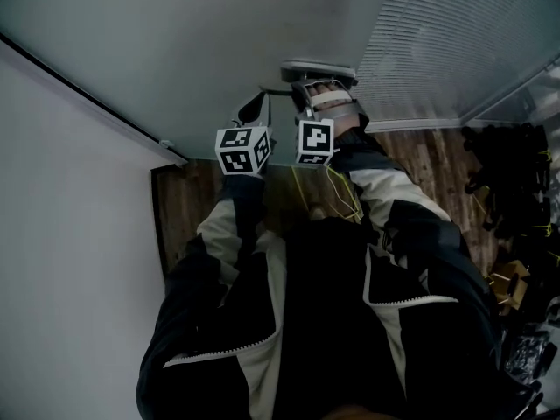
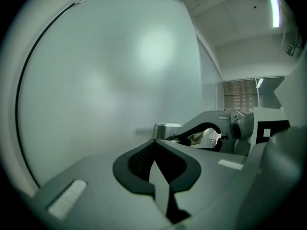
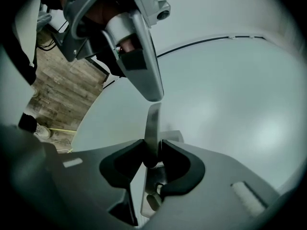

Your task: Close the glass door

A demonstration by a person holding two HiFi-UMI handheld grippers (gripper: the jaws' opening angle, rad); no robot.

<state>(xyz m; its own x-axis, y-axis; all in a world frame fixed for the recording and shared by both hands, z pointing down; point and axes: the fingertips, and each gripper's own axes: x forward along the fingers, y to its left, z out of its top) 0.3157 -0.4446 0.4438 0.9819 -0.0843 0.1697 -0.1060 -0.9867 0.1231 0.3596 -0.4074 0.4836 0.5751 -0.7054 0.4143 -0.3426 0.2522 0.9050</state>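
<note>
The frosted glass door [image 1: 219, 51] fills the upper part of the head view and the background of both gripper views [image 2: 105, 80] [image 3: 225, 90]. Its metal lever handle [image 1: 319, 70] juts from the pane. My right gripper [image 1: 325, 94] is shut on that handle [image 3: 152, 121], with the flat bar pinched between the dark pads [image 3: 175, 159]. My left gripper [image 1: 254, 108] hovers just left of it, close to the glass, with its tips [image 2: 154, 150] meeting and nothing between them. In the left gripper view, the right gripper [image 2: 211, 133] and the handle's mount [image 2: 165, 129] show ahead.
A white wall [image 1: 70, 261] meets the door along a black frame strip [image 1: 87, 90]. The wooden floor [image 1: 420, 151] lies below, with a yellow cable [image 1: 337, 195] on it. Dark clutter [image 1: 512, 191] stands at the right. A panel with blinds [image 1: 455, 42] adjoins the door.
</note>
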